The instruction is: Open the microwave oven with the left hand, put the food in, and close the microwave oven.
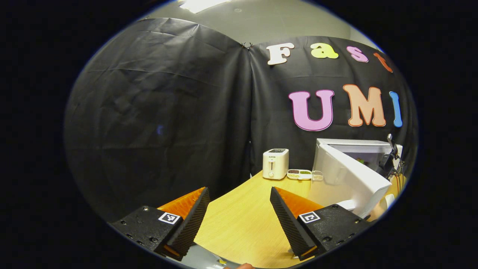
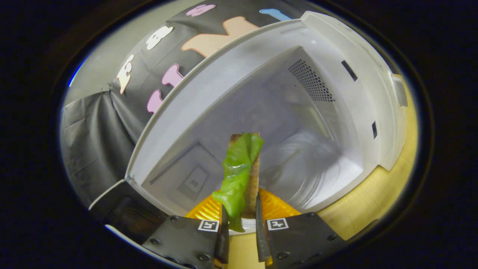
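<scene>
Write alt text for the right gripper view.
The right gripper holds a sandwich with a green lettuce leaf upright at the mouth of the open microwave oven, its pale cavity ahead. The oven sits on a wooden table.

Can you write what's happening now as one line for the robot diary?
microwave oven: door open | right gripper: shut on sandwich, at opening | left gripper: open, holding nothing, over table

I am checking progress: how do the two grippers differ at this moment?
The left gripper is open and holds nothing; the right gripper is shut on the food. The left hangs over the table; the right faces the open microwave.
</scene>
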